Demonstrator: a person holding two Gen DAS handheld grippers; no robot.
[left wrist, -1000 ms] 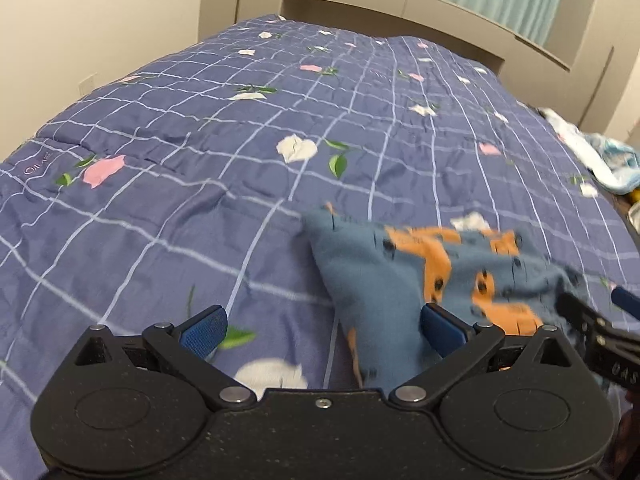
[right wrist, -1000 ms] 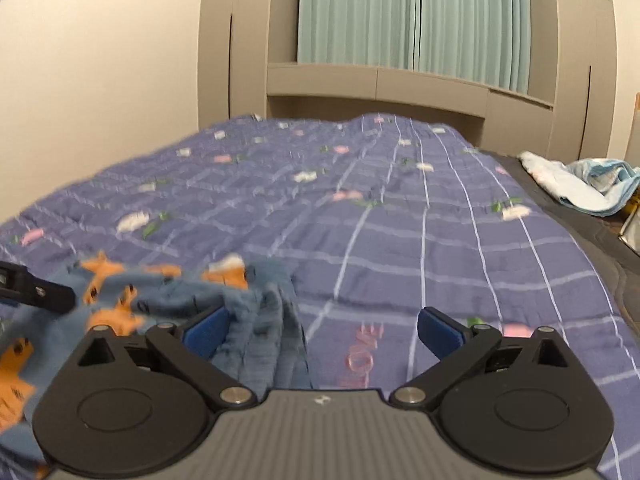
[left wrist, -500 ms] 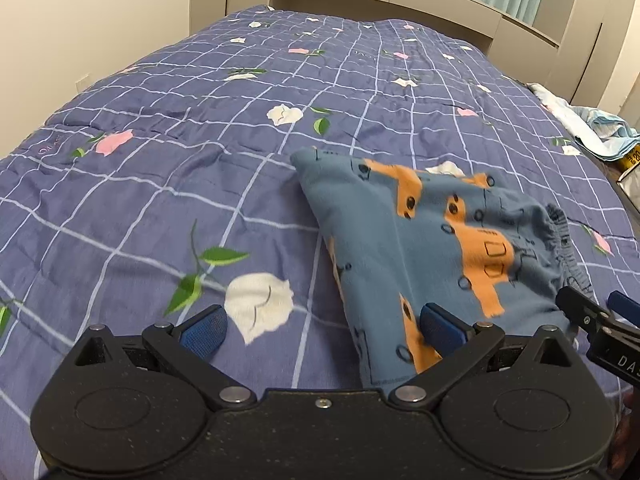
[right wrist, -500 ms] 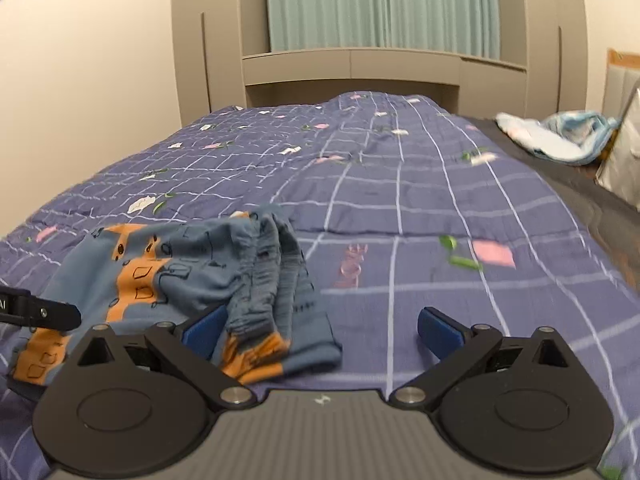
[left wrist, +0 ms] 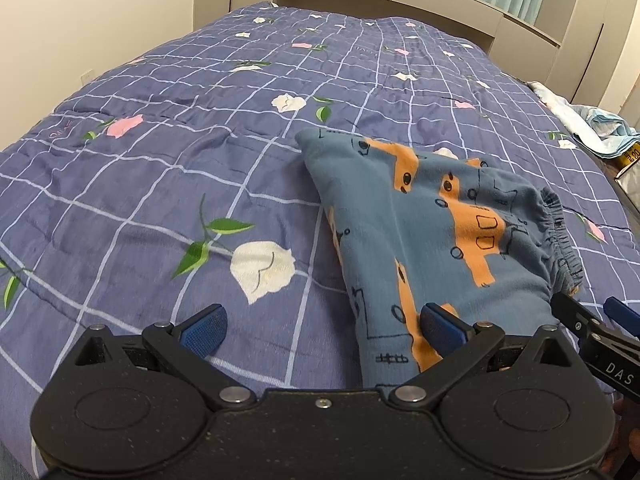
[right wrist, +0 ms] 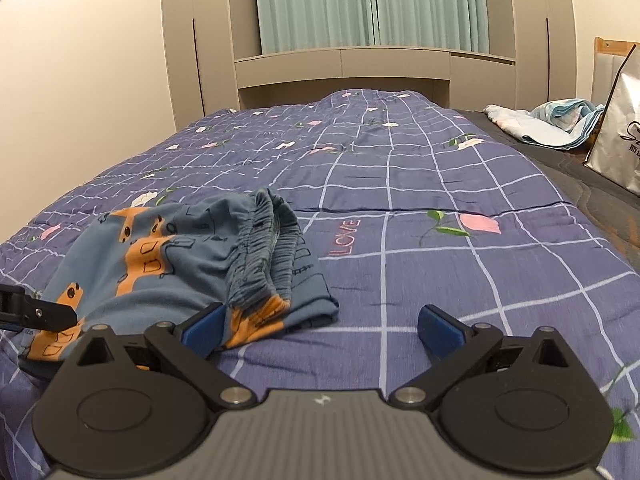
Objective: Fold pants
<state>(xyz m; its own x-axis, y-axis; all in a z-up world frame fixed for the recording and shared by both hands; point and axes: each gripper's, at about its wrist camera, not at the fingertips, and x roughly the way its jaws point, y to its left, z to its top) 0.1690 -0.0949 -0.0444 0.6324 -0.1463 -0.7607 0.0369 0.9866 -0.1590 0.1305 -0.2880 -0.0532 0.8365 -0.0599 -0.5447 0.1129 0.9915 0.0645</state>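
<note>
Small blue pants with orange truck prints lie folded in a bundle on the purple checked quilt. The elastic waistband faces right. My left gripper is open and empty, low over the quilt; its right finger sits over the pants' near edge. My right gripper is open and empty, with its left finger beside the pants and its right finger over bare quilt. The right gripper's tip shows at the right edge of the left wrist view.
A light blue crumpled cloth and a white bag lie on the dark bed edge at the far right. A beige headboard shelf and green curtains stand behind. A wall runs along the left side.
Both grippers have drawn back from the pants and lowered toward the quilt. The pants, earlier lifted and blurred, now lie still in a folded bundle.
</note>
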